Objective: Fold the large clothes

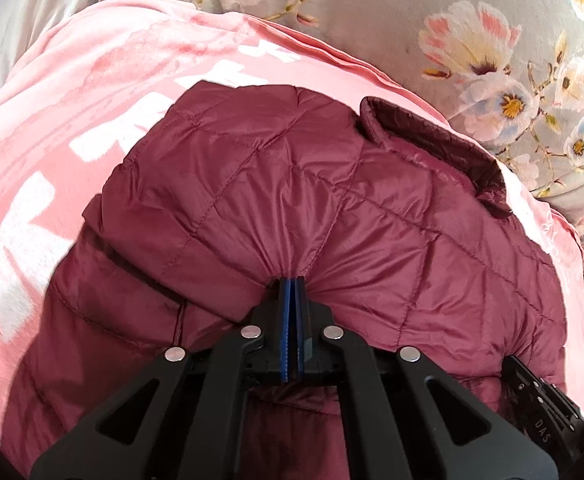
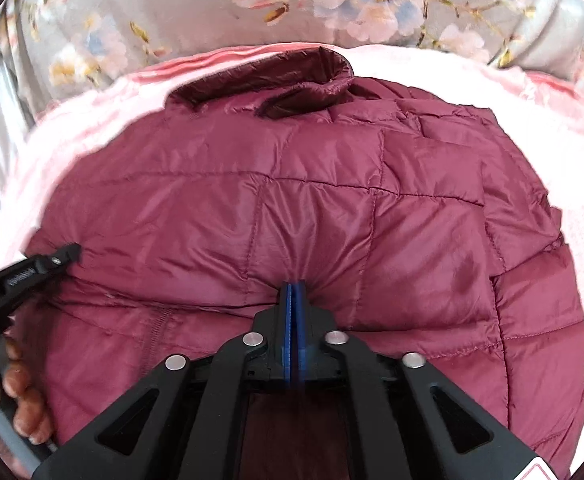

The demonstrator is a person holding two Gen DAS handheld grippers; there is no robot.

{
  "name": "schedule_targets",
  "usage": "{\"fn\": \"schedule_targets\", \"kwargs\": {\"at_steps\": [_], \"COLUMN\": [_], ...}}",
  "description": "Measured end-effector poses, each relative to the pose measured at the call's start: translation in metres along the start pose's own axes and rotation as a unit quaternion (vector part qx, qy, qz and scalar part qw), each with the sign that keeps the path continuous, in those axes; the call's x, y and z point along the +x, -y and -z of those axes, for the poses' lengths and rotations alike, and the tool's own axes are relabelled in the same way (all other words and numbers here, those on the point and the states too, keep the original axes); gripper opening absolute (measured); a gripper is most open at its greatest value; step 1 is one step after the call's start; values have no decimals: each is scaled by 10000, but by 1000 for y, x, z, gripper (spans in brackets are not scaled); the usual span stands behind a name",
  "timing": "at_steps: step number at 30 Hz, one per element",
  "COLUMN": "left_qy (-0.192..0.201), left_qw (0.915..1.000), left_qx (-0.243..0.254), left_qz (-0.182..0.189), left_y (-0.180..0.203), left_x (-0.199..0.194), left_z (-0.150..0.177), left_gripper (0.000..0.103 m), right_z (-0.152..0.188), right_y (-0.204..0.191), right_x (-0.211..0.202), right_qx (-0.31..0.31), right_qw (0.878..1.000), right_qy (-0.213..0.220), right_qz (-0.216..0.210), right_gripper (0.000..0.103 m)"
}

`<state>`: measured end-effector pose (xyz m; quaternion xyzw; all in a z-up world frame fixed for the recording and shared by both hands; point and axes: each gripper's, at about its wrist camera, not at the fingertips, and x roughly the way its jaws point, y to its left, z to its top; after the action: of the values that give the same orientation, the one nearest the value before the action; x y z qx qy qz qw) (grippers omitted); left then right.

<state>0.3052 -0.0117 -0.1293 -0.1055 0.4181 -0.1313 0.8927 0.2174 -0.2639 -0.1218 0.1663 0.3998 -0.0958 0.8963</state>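
Here the quilted jacket (image 1: 332,200) bunches between both tongs' tips.

pink blanket (image 1: 72,92) on floral bedsheet (image 1: 392,8)

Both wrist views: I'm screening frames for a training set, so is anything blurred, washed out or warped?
Left wrist view: fisheye bends the edges; the pink blanket is smeared, the maroon quilted jacket sharp. Right wrist view: blanket overexposed near white, floral bedsheet soft.
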Motion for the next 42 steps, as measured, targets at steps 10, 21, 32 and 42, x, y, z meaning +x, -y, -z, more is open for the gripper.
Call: {"fn": "schedule_targets", "kwargs": {"at_steps": [10,21,32,42], "left_qy": [-211,-989,-502,-525], "left_qw": [9837,9675,9817,9920], "left_qx": [-1097,-1772,-1121,-642], "left_qz": [1406,1511,1453,947], "left_y": [34,53,57,38], "left_x": [12,100,78,94], "left_z": [-94,-112,-108,-75], "left_gripper": [50,50,7,7], "right_z": [-105,-127,-130,-102], "right_y": [41,55,42,41], "right_x": [5,78,58,89], "right_qx": [1548,2715,1629,776], "right_qw": [9787,9443,9764,9958], "right_qy": [451,-55,274,-23], "right_qz": [-1267,-1861,-1389,-485], "right_gripper": [43,44,7,5]}}
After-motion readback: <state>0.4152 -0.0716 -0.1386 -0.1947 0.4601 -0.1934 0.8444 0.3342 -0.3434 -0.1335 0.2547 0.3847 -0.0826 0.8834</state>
